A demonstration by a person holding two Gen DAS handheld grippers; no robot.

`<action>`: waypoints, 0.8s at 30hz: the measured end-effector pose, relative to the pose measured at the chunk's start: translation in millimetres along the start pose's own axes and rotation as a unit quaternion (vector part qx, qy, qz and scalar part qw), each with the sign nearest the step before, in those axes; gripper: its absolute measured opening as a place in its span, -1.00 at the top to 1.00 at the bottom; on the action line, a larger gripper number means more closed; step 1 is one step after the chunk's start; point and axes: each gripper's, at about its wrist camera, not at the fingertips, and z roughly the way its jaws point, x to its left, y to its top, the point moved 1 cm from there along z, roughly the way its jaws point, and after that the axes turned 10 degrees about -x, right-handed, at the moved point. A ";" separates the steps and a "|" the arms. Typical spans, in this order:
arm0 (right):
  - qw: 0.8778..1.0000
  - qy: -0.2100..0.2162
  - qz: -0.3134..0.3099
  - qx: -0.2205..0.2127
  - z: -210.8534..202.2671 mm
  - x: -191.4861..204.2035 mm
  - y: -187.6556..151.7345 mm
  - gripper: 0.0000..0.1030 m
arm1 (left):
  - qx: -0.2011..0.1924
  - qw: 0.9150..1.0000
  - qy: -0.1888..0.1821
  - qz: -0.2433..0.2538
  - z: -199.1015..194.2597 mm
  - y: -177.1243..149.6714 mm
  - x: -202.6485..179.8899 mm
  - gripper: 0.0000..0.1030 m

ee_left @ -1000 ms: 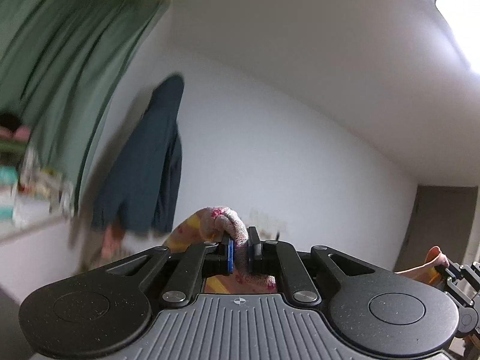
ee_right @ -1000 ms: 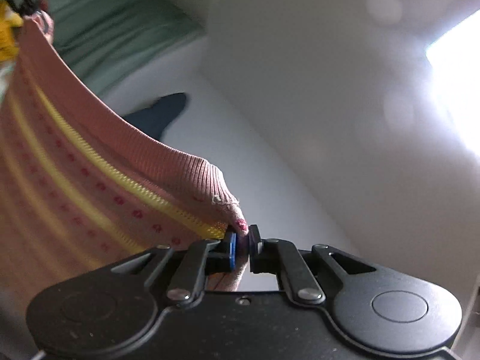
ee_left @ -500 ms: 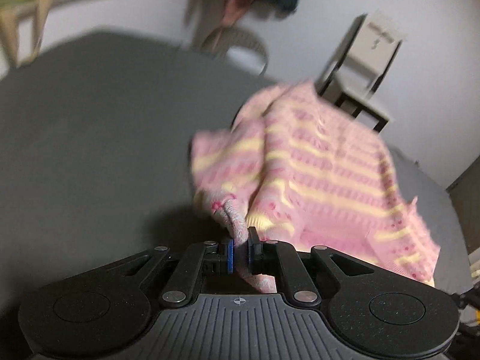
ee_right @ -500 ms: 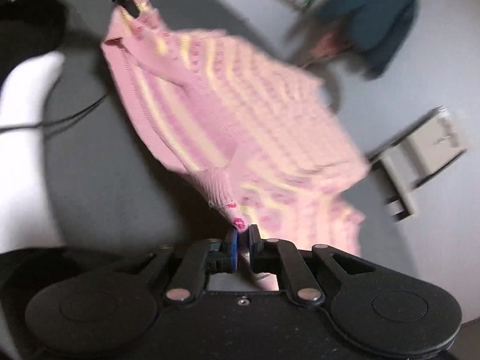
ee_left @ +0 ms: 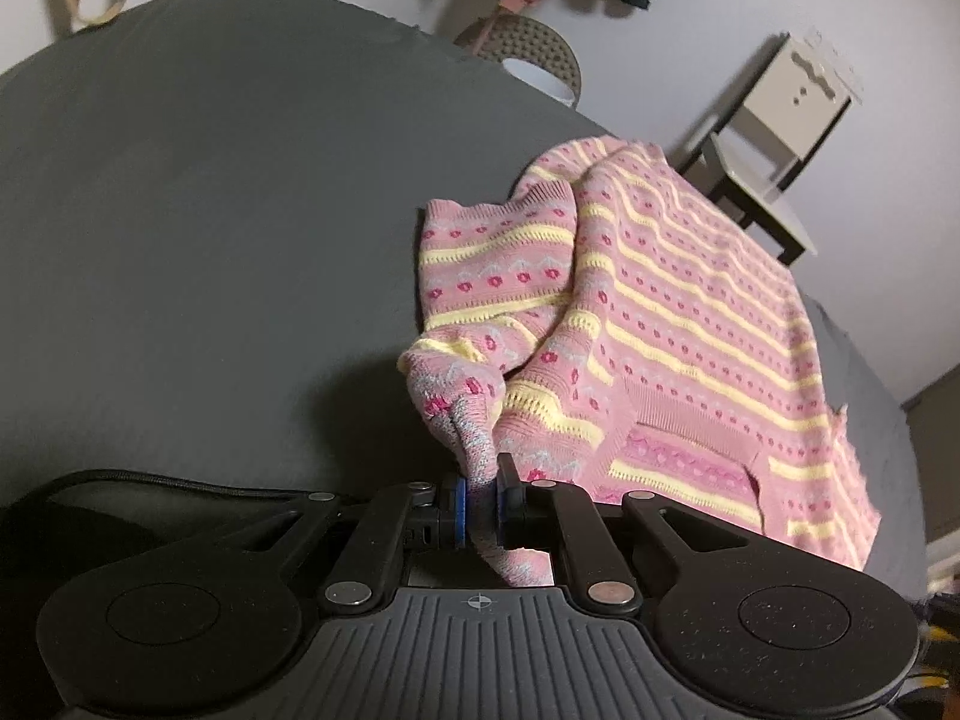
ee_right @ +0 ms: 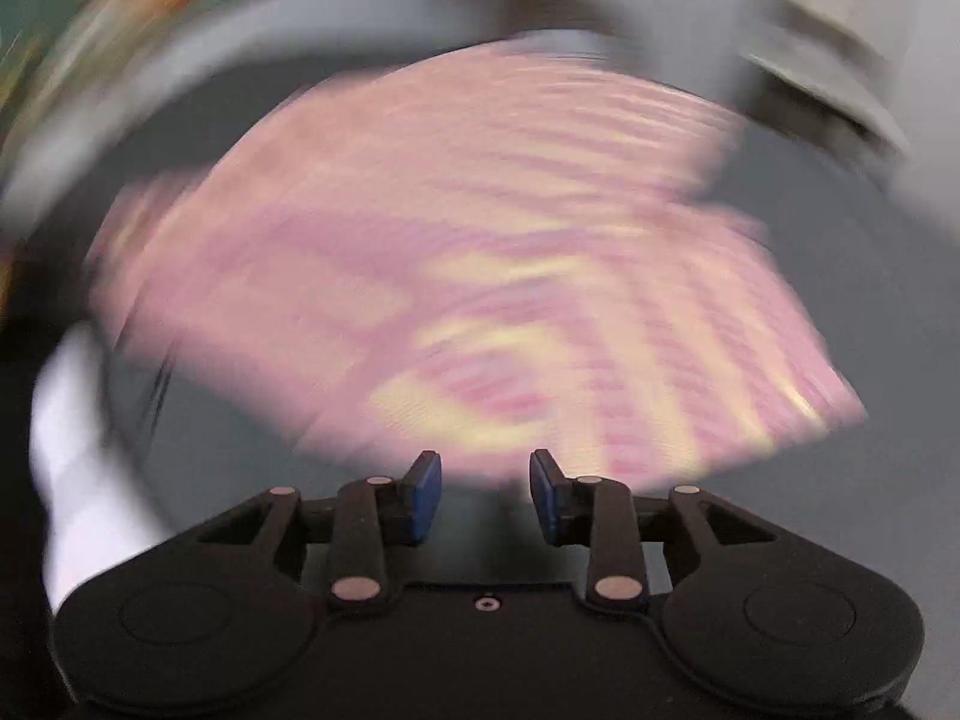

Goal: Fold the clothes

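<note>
Dark grey cloth covers the table (ee_left: 198,192), which fills most of the left wrist view and shows as a blurred grey field in the right wrist view. On it lies the sweater (ee_left: 672,324), pink knit with yellow stripes and rows of small red motifs, spread flat toward the right side, one sleeve folded over itself near the middle. In the right wrist view the sweater (ee_right: 456,276) is a smeared pink and yellow shape ahead of the fingers; its details cannot be read. Past the far edge of the table stand a white chair (ee_left: 774,120) with dark legs and a round perforated seat (ee_left: 528,48), against a pale wall. The left gripper (ee_left: 480,501) has its fingers pressed together on a twisted bit of the sweater's edge, lifting it off the cloth. The right gripper (ee_right: 485,495) has its blue pads (ee_right: 423,495) spread apart, holding nothing, just short of the sweater's near edge.
</note>
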 end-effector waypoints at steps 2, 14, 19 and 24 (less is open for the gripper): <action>0.990 -0.054 0.130 -0.020 6.0 -59.9 10.8 0.39 | -0.002 1.000 -0.002 -0.010 2.2 -1.6 2.8 0.84; 0.907 -0.062 0.412 -0.065 77.8 -178.7 -13.4 0.54 | 0.010 0.999 0.003 -0.030 18.9 -12.9 0.8 0.84; 0.862 -0.037 0.494 -0.106 81.6 -186.2 -34.1 0.89 | 0.015 0.999 0.005 -0.030 23.5 -13.3 -2.5 0.84; 0.833 -0.058 0.518 -0.185 32.5 -194.5 -39.7 0.92 | 0.016 1.000 -0.010 -0.010 18.1 -12.6 -10.6 0.84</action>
